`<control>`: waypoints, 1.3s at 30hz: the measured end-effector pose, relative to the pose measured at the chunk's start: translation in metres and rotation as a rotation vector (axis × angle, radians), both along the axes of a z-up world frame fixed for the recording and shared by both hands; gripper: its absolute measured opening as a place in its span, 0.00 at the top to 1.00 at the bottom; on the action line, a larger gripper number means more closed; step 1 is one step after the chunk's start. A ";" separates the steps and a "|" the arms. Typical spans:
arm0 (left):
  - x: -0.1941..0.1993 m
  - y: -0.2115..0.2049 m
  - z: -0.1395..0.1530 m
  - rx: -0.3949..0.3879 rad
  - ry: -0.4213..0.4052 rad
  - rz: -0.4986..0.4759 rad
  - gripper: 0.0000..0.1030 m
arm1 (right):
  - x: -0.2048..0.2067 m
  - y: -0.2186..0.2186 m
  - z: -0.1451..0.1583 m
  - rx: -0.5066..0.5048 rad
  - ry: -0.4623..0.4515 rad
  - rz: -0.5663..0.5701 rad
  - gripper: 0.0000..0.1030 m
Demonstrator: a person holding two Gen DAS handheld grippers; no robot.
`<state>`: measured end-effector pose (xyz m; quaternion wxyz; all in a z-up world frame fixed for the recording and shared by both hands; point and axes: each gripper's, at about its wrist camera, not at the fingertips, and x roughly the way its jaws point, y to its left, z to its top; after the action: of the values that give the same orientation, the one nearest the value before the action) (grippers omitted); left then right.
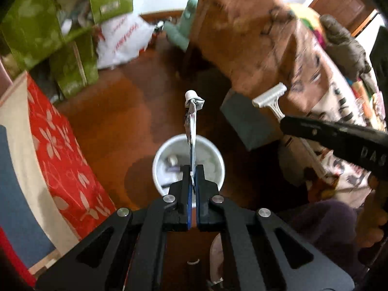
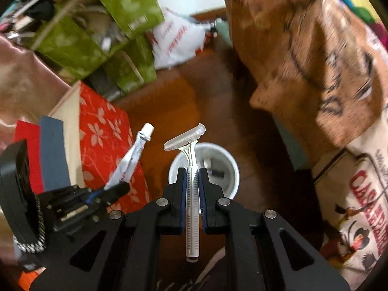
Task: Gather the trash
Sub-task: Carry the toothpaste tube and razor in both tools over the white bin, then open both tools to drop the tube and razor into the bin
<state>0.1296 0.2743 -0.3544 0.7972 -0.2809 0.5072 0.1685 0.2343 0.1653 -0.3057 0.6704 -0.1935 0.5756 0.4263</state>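
Above a dark wooden floor (image 1: 114,121), two black hand-held grippers hang over a single round white plastic waste bin (image 1: 160,162), each carrying one piece of bathroom rubbish. The left gripper (image 1: 193,172) has its blue-padded fingers (image 1: 188,194) pressed together on the flat end of a squeezed white toothpaste tube with a white screw cap (image 1: 192,114), which stands up from the jaws with the bin directly behind it; the printing on the tube is too blurred to read. The right gripper (image 2: 193,174) clamps the ribbed handle of one white disposable razor with a clear blade cover (image 2: 191,150), its head lying over the bin's far rim in the right wrist view. The bin (image 2: 232,169) already holds a few small items, among them a dark cylinder, but they cannot be identified or counted with certainty. Letters reading "DAS" show on the right gripper's black side in the left wrist view. To the right, a cream cloth bag with red lettering and cartoon cowboy figures (image 2: 359,206) shows a word beginning "CASA"; the rest is unclear. A white plastic bag with red print (image 1: 121,38) lies in the background, its text illegible. At left stand a red box with white flower print (image 1: 60,145) and several green patterned bags (image 1: 48,24).
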 end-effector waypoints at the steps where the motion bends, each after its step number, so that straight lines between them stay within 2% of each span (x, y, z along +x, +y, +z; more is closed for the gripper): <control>1: 0.001 0.000 -0.010 -0.014 0.018 -0.003 0.99 | 0.002 0.002 -0.007 -0.016 0.009 -0.002 0.91; 4: 0.006 -0.002 -0.039 -0.052 0.065 -0.008 0.99 | 0.005 0.010 -0.024 -0.066 0.032 -0.004 0.91; 8: 0.015 -0.003 -0.068 -0.061 0.128 -0.019 0.99 | 0.008 0.018 -0.047 -0.128 0.073 -0.008 0.91; 12: 0.023 0.001 -0.097 -0.124 0.168 -0.009 0.99 | 0.010 0.019 -0.066 -0.195 0.097 -0.007 0.91; 15: 0.029 0.002 -0.108 -0.165 0.180 -0.013 0.99 | 0.015 0.017 -0.076 -0.214 0.140 -0.016 0.91; 20: 0.037 0.005 -0.120 -0.172 0.212 -0.017 0.99 | 0.020 0.020 -0.082 -0.220 0.188 -0.017 0.89; 22: 0.039 0.005 -0.120 -0.154 0.209 -0.008 0.99 | 0.020 0.021 -0.083 -0.233 0.188 -0.012 0.78; 23: 0.039 0.005 -0.120 -0.152 0.209 -0.010 0.99 | 0.019 0.021 -0.083 -0.240 0.175 -0.014 0.69; 24: 0.040 0.005 -0.119 -0.153 0.210 -0.013 0.98 | 0.019 0.021 -0.083 -0.240 0.164 -0.012 0.66; 30: 0.036 0.004 -0.105 -0.116 0.213 -0.015 0.96 | 0.017 0.019 -0.070 -0.227 0.096 0.003 0.66; 35: 0.029 0.005 -0.071 -0.072 0.166 -0.010 0.88 | 0.014 0.012 -0.050 -0.193 0.040 0.022 0.66; 39: 0.027 0.000 -0.034 0.001 0.122 -0.021 0.84 | 0.009 0.002 -0.027 -0.155 -0.029 0.050 0.66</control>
<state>0.1561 0.2745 -0.3885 0.7665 -0.2644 0.5578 0.1774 0.2429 0.1673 -0.3328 0.6508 -0.2654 0.5920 0.3944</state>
